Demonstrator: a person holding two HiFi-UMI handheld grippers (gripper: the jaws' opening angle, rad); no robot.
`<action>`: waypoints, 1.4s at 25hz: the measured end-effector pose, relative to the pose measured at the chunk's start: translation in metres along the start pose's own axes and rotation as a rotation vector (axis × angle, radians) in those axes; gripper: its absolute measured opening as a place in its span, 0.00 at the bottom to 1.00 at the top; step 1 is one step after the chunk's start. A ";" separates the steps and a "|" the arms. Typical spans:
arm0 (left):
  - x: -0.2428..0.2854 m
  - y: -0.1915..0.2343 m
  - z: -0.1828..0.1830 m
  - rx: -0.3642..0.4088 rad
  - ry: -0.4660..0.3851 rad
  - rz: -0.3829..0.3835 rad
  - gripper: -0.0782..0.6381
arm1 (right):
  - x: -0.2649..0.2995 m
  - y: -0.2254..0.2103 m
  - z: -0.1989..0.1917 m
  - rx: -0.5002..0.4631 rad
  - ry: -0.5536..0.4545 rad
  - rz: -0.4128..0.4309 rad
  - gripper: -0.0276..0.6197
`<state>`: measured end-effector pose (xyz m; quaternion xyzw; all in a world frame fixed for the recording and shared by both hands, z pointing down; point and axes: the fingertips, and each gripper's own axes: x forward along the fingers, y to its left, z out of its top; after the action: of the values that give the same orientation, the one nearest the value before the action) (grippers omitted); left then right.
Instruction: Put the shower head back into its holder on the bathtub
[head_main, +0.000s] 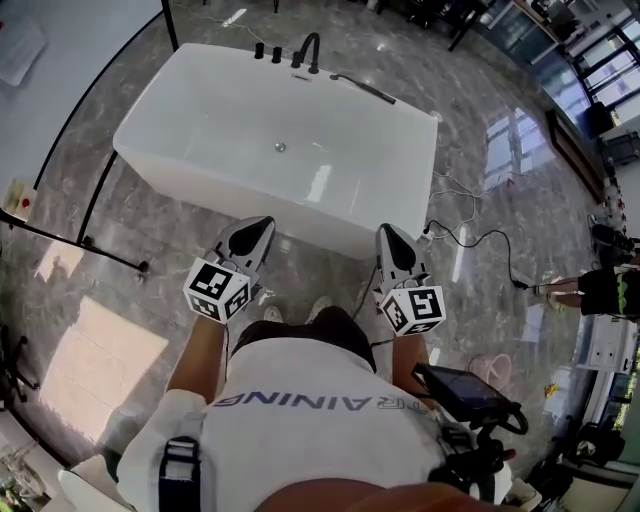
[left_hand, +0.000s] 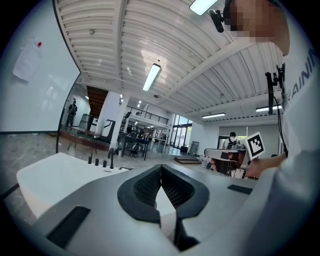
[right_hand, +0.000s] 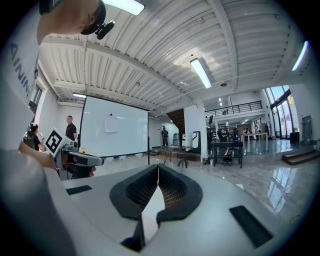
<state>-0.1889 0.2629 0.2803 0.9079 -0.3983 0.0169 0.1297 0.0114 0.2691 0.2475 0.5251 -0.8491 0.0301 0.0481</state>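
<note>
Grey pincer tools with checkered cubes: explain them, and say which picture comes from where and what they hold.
They are hand-held tools, not a machine: a person holds a grey two-jaw left gripper and a matching right gripper; the patterned cubes belong to them. The head view looks down from a camera on the person's head. The other two come from cameras riding on each gripper, looking along its jaws. Ahead stands a white rectangular bathtub with black taps on its far rim. Both grippers are shut and hold nothing.
</note>
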 end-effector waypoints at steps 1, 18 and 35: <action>0.006 0.001 0.002 0.002 0.001 -0.002 0.13 | 0.003 -0.006 0.001 0.001 -0.004 -0.005 0.06; 0.238 0.025 0.047 0.038 0.070 0.005 0.13 | 0.125 -0.209 -0.005 0.099 -0.056 0.074 0.06; 0.405 0.041 0.074 0.071 0.078 -0.055 0.13 | 0.224 -0.337 0.014 -0.013 -0.112 0.123 0.06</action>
<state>0.0523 -0.0738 0.2727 0.9212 -0.3669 0.0628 0.1134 0.2128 -0.0817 0.2597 0.4724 -0.8814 -0.0020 0.0019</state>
